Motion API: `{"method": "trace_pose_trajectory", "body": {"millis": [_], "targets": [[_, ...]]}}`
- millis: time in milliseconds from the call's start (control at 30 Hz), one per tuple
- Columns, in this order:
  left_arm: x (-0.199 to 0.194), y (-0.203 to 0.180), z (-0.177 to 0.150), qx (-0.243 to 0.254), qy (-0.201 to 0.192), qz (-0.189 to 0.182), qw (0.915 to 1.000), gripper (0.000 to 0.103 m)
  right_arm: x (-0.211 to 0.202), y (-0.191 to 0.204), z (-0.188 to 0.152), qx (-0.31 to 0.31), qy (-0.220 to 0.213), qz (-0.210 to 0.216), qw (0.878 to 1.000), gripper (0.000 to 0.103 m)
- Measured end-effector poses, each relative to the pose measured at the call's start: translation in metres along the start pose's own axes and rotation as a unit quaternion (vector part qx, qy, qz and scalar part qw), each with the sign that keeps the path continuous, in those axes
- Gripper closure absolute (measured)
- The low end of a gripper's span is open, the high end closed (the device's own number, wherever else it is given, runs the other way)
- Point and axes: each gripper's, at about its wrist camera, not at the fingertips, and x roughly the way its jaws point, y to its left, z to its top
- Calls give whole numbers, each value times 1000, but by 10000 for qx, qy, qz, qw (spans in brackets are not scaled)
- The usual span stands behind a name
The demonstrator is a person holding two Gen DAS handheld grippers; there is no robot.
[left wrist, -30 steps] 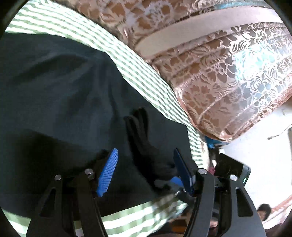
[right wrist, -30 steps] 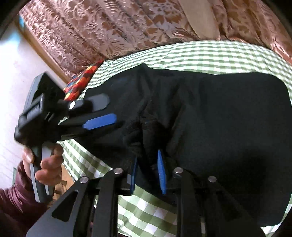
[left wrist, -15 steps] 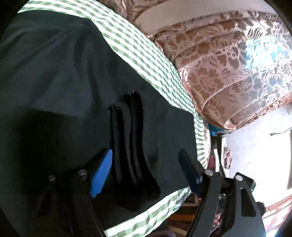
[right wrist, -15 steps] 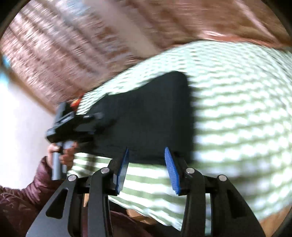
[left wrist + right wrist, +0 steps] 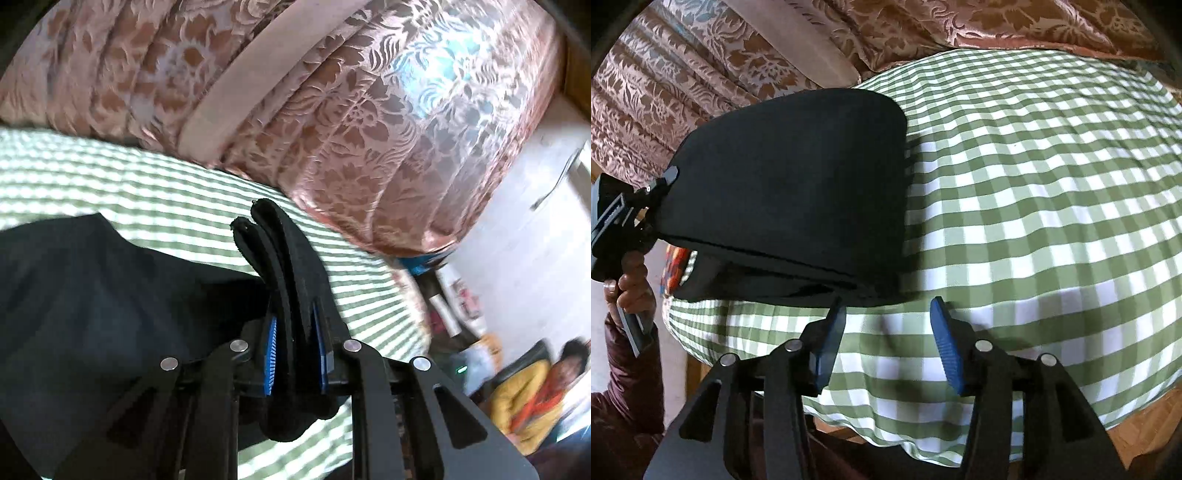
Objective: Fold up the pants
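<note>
**Left claw pinches the pants' edge while the right one stands clear**

In the left wrist view, nearest the camera, the left gripper [image 5: 295, 354] is closing its jaws on a bunched edge of the black pants [image 5: 92, 295]. Several layers of dark cloth stand up between the blue pads [image 5: 272, 356] and run on past the fingertips as a narrow ridge. To the left of that ridge the rest of the garment spreads dark and broad over the green checked tablecloth [image 5: 129, 184]. Beyond the cloth hangs a pink and brown flowered curtain [image 5: 351, 129]. Far right, blurred, there is a pale wall and a person in yellow [image 5: 517, 406].

In the right wrist view the right gripper [image 5: 886, 347] hovers over bare tablecloth at the near edge of the table, its jaws opening with nothing between them. Just beyond its left finger lies the near edge of the pants, folded into a thick black block on the left part of the table, with stacked layers showing along that near side. At the block's far left end the left gripper grips the cloth, and a hand [image 5: 631, 284] with a dark red sleeve [image 5: 631, 376] holds its handle. To the right the checked cloth lies open. The same flowered curtain closes off the far side.
</note>
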Motion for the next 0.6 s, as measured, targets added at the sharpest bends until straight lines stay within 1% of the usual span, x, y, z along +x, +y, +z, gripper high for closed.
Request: {"method": "trace_pose_trajectory", "body": {"millis": [67,100,133,167,233,300,367,400,467,533,567,600], "targets": [[5,19,-12,-61,171,331,9993,87,-7,-4,1,43,-62,3,10000,56],[13,35,-21,-200,340,553,9977,87,-13,-7,2,127,-133,101,9998,56],[18,43,-26,-258,433,680,9964,87,-18,-7,6,179,-209,212,9994,56],[25,61,-39,-399,613,865,9936,87,-21,-4,10,179,-307,286,9990,56],[33,70,-49,-514,732,908,9918,87,-22,4,21,115,-421,396,9983,59],[33,70,-56,-403,639,962,9925,87,-17,12,36,92,-503,541,9972,60],[32,73,-58,-512,569,920,9928,87,-7,24,50,16,-518,695,9962,60],[31,75,-59,-574,543,900,9928,87,5,34,56,-99,-431,653,9969,60],[27,72,-60,-511,430,822,9944,87,22,42,59,-224,-218,544,9980,60],[20,74,-61,-490,323,645,9962,86,37,47,56,-385,-32,353,9986,59],[18,73,-60,-542,328,596,9962,75,37,47,55,-439,-44,313,9985,59],[16,79,-57,-667,311,530,9959,59,35,48,55,-466,-81,333,9983,59]]}}
